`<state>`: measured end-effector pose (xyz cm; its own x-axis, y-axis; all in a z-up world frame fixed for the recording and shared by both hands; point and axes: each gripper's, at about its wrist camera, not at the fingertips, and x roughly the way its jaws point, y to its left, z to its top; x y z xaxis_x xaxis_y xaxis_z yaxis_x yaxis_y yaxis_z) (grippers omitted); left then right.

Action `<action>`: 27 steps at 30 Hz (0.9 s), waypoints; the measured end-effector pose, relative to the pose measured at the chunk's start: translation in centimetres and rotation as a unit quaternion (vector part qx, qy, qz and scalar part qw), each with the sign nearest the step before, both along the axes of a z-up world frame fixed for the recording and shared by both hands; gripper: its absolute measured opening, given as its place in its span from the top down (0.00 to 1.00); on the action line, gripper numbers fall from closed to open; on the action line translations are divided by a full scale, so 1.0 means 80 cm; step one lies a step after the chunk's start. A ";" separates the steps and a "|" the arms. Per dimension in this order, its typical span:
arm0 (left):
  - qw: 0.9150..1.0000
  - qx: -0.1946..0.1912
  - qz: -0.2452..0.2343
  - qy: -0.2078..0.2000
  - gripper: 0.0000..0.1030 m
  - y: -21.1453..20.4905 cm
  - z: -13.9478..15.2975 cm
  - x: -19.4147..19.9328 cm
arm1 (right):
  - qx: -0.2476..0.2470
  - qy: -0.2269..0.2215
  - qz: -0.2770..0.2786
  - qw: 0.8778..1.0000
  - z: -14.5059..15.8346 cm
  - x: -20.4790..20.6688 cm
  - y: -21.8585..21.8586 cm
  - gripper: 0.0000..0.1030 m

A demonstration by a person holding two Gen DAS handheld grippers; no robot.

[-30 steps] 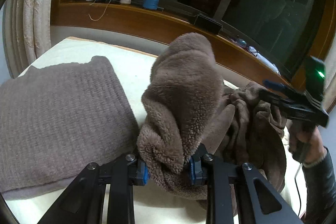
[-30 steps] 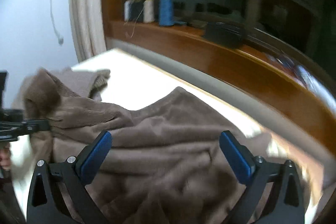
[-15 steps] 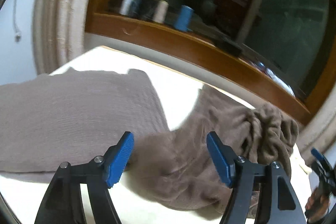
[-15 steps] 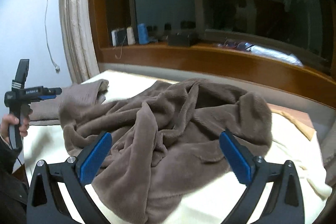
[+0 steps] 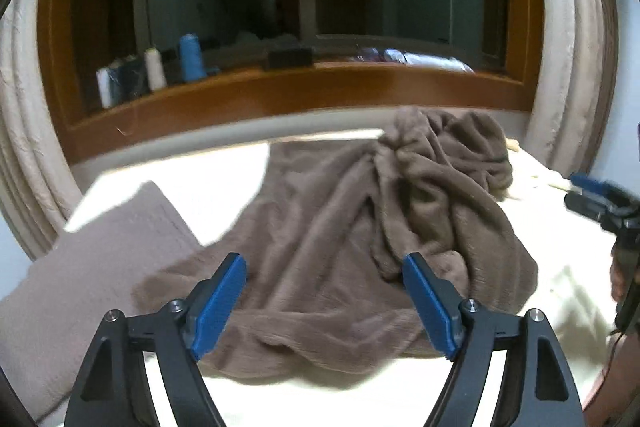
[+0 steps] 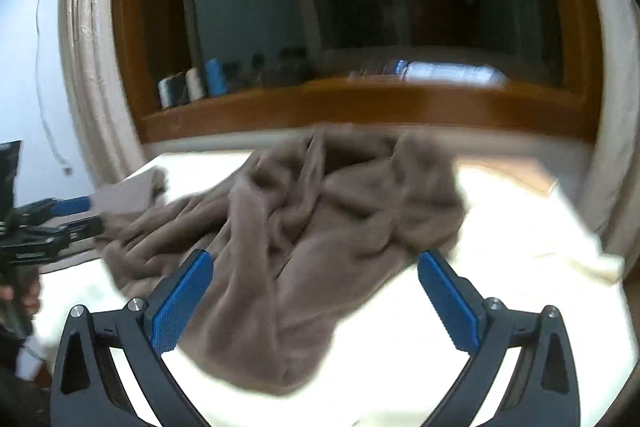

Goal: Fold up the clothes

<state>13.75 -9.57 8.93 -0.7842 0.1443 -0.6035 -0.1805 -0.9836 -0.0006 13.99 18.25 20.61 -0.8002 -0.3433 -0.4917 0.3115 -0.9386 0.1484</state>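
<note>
A crumpled brown fleece garment lies in a heap on the cream bed. My left gripper hovers over its near edge, blue pads wide apart and its jaws opening, with nothing pressed between them. In the right wrist view the same fleece garment spreads below my right gripper, which stands open and holds nothing. The left gripper shows at that view's left edge, and the right gripper at the left wrist view's right edge.
A folded grey-brown knit lies at the bed's left. Behind the bed a wooden window sill carries thread spools and small items. Curtains hang at both sides. A person's hand grips the left tool.
My left gripper let go of the fleece it held bunched up, and the fleece dropped onto the bed. Both grippers drew back and swung sideways; the right one stayed open throughout.
</note>
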 end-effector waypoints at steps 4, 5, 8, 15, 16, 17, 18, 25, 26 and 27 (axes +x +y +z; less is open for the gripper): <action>1.000 0.008 0.004 -0.011 0.20 -0.001 -0.009 0.002 | -0.004 -0.039 0.028 0.999 -0.021 -0.008 -0.001 0.24; 1.000 0.010 0.002 -0.012 0.20 -0.002 -0.011 0.001 | -0.002 -0.050 0.034 0.998 -0.026 -0.010 -0.003 0.45; 1.000 0.017 -0.003 -0.011 0.20 -0.005 -0.011 0.004 | 0.006 -0.083 0.049 0.995 -0.047 -0.022 -0.006 0.70; 1.000 0.015 -0.014 -0.007 0.20 0.003 -0.011 0.009 | -0.037 -0.107 0.125 0.986 -0.062 -0.035 -0.025 0.65; 1.000 0.016 -0.016 -0.008 0.20 0.003 -0.012 0.009 | -0.032 -0.104 0.127 0.986 -0.061 -0.038 -0.029 0.59; 1.000 0.017 -0.018 -0.009 0.20 0.003 -0.012 0.009 | -0.029 -0.103 0.127 0.986 -0.061 -0.041 -0.031 0.55; 1.000 0.017 -0.020 -0.009 0.20 0.003 -0.013 0.009 | -0.031 -0.106 0.128 0.986 -0.062 -0.046 -0.032 0.54; 0.999 0.020 -0.022 -0.011 0.20 0.001 -0.015 0.009 | -0.052 -0.145 0.179 0.972 -0.083 -0.079 -0.047 0.61; 0.999 0.020 -0.022 -0.012 0.20 0.001 -0.015 0.009 | -0.048 -0.146 0.190 0.970 -0.086 -0.079 -0.053 0.79; 1.000 0.018 -0.023 -0.011 0.20 0.001 -0.015 0.009 | -0.043 -0.144 0.198 0.969 -0.088 -0.076 -0.059 0.90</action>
